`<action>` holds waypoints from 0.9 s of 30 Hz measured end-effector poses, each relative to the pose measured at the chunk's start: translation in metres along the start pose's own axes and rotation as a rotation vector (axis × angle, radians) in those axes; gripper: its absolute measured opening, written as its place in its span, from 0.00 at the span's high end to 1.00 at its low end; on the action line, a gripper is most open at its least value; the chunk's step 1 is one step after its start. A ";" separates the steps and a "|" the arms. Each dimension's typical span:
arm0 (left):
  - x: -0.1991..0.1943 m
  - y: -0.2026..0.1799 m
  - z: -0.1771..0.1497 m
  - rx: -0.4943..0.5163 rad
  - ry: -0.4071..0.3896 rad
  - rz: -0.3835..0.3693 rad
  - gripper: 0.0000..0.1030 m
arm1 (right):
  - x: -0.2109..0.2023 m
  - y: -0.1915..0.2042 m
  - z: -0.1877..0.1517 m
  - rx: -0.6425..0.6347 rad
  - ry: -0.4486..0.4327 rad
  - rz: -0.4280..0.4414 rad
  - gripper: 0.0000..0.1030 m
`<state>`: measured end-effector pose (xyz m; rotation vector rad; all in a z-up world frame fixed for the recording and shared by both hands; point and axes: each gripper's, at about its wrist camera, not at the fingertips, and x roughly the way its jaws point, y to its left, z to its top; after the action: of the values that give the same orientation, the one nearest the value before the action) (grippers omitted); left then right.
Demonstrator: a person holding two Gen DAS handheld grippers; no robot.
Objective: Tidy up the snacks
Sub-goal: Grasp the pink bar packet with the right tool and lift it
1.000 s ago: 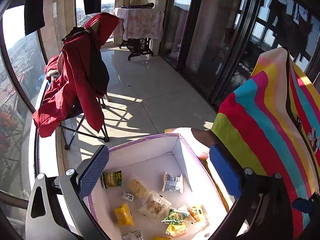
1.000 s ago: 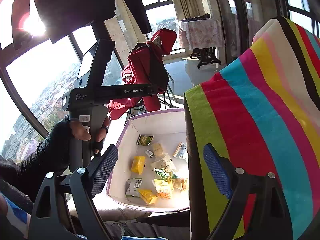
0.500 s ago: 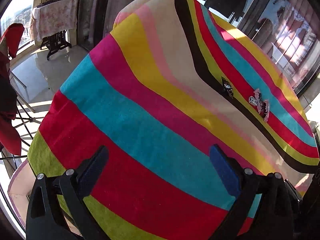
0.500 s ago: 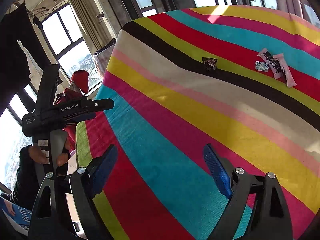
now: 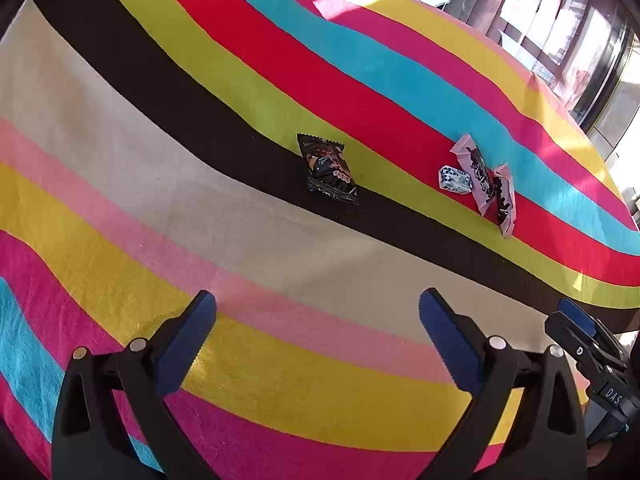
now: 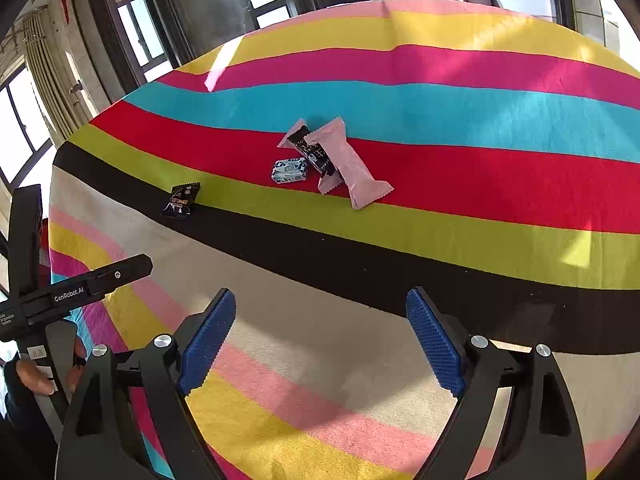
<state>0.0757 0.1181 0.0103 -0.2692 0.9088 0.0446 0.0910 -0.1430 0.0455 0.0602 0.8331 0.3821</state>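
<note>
Views swung from box to snacks (image 5: 331, 170)

- Both views now face the striped cloth (image 5: 280, 240) instead of the box of snacks.
- 4 wrapped snacks, among them a black packet (image 5: 330, 170), come into sight.

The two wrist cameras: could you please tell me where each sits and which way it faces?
Left wrist: on the left hand-held gripper, looking down over the striped cloth at the black packet; its open fingers show.
Right wrist: on the right hand-held gripper, facing the pink bars; the person's hand shows.
Shared: cloth, packet, bars.
</note>
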 end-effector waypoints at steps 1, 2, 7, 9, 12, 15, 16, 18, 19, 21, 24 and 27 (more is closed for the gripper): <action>0.004 -0.001 0.004 0.008 -0.011 0.020 0.02 | 0.004 -0.003 0.005 -0.004 -0.005 -0.020 0.17; 0.009 -0.002 0.010 0.012 -0.009 0.032 0.02 | 0.008 -0.006 0.010 -0.006 -0.009 -0.035 0.17; 0.029 -0.003 0.036 -0.010 -0.005 0.043 0.02 | 0.027 -0.013 0.032 -0.035 -0.020 -0.077 0.17; 0.036 -0.003 0.046 -0.025 -0.002 0.046 0.02 | 0.035 -0.013 0.041 -0.050 -0.023 -0.079 0.17; 0.047 -0.004 0.059 -0.033 0.011 0.061 0.02 | 0.045 -0.013 0.052 -0.082 -0.027 -0.071 0.18; 0.058 -0.008 0.071 -0.041 0.020 0.064 0.02 | 0.056 -0.012 0.063 -0.105 -0.019 -0.070 0.19; 0.061 -0.010 0.074 -0.040 0.020 0.068 0.02 | 0.060 -0.013 0.066 -0.113 -0.014 -0.066 0.20; 0.068 -0.016 0.078 -0.024 0.018 0.089 0.02 | 0.067 -0.012 0.072 -0.127 -0.001 -0.067 0.23; 0.071 -0.020 0.079 -0.006 0.012 0.109 0.02 | 0.071 -0.012 0.075 -0.135 0.007 -0.065 0.24; 0.077 -0.028 0.079 0.033 0.026 0.154 0.02 | 0.080 -0.011 0.080 -0.149 0.031 -0.062 0.28; 0.081 -0.033 0.079 0.065 0.041 0.179 0.02 | 0.093 -0.011 0.083 -0.156 0.085 -0.052 0.62; 0.076 -0.036 0.075 0.112 0.025 0.153 0.17 | 0.085 -0.008 0.078 -0.161 0.069 -0.067 0.79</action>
<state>0.1858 0.0964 0.0024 -0.0956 0.9519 0.1313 0.2021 -0.1126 0.0357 -0.1308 0.8680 0.3886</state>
